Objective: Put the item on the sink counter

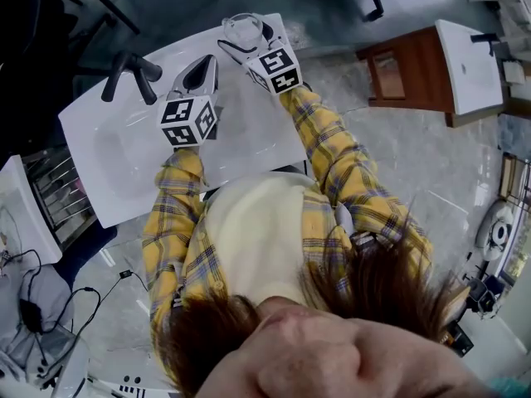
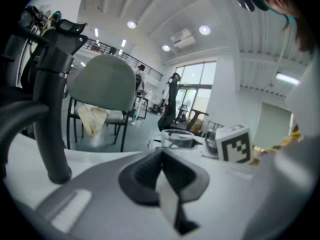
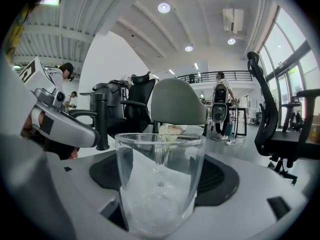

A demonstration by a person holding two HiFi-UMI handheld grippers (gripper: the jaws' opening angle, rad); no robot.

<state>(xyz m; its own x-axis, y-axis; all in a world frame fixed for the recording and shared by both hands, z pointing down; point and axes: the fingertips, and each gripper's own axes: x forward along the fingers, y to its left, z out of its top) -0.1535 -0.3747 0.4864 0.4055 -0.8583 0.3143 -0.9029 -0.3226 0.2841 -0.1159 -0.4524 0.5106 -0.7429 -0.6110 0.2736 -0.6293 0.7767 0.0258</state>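
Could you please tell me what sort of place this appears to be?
Probably an open office or test lab, not a home: a white sink counter with a black faucet stands among office chairs beside tall windows.

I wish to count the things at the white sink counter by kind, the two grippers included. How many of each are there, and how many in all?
Black faucet: 1
Glass cup: 1
Grippers: 2, the left gripper and the right gripper
Total: 4

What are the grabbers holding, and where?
The right gripper clamps a clear glass by its sides. The left gripper is shut, holding nothing.
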